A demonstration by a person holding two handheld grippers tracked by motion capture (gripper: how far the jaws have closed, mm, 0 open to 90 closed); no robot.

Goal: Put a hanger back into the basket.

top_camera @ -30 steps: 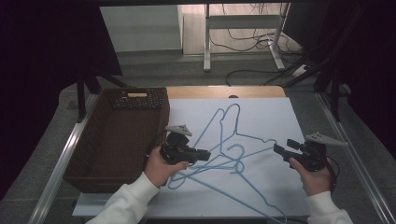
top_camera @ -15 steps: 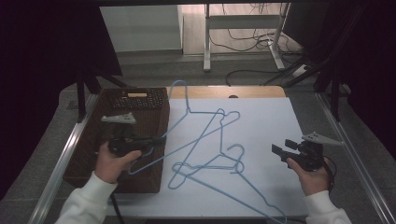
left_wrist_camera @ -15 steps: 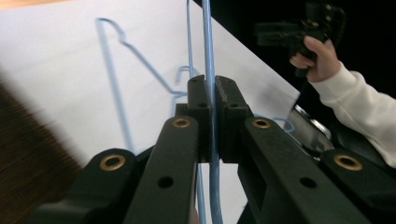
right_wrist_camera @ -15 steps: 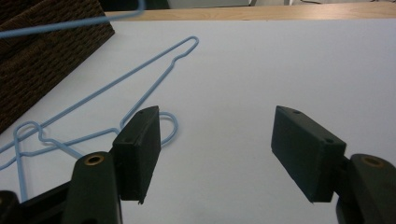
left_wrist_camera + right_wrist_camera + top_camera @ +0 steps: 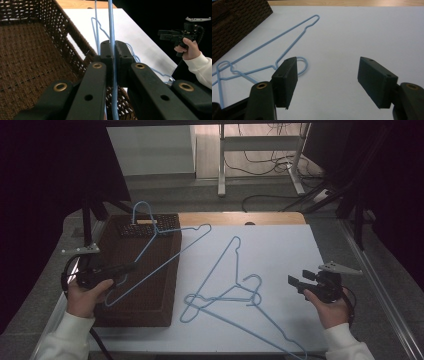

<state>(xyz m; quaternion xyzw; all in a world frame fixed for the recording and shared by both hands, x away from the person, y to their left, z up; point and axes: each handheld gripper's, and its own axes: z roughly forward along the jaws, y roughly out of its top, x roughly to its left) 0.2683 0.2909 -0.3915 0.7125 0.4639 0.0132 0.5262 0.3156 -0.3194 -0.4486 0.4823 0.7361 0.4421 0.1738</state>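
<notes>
My left gripper (image 5: 127,268) is shut on the wire of a light-blue wire hanger (image 5: 175,253) and holds it tilted over the brown wicker basket (image 5: 150,295). The hook points toward the basket's far end. In the left gripper view the blue wire (image 5: 110,22) runs straight up between the closed pads (image 5: 113,48), with the basket's floor (image 5: 30,55) below. Two more blue hangers (image 5: 215,266) lie crossed on the white tabletop (image 5: 280,250). My right gripper (image 5: 295,282) hovers open at the right, and its jaws (image 5: 327,80) have nothing between them.
The basket stands along the table's left side, with a small dark flat thing at its far end (image 5: 142,227). One lying hanger's long wire (image 5: 250,329) reaches the table's front edge. A hanger (image 5: 274,50) lies left of my right gripper. Metal rails flank the table.
My left hand has carried one hanger from the pile in the table's middle leftwards to over the basket. The two other hangers stay on the table. The right hand has kept still.
</notes>
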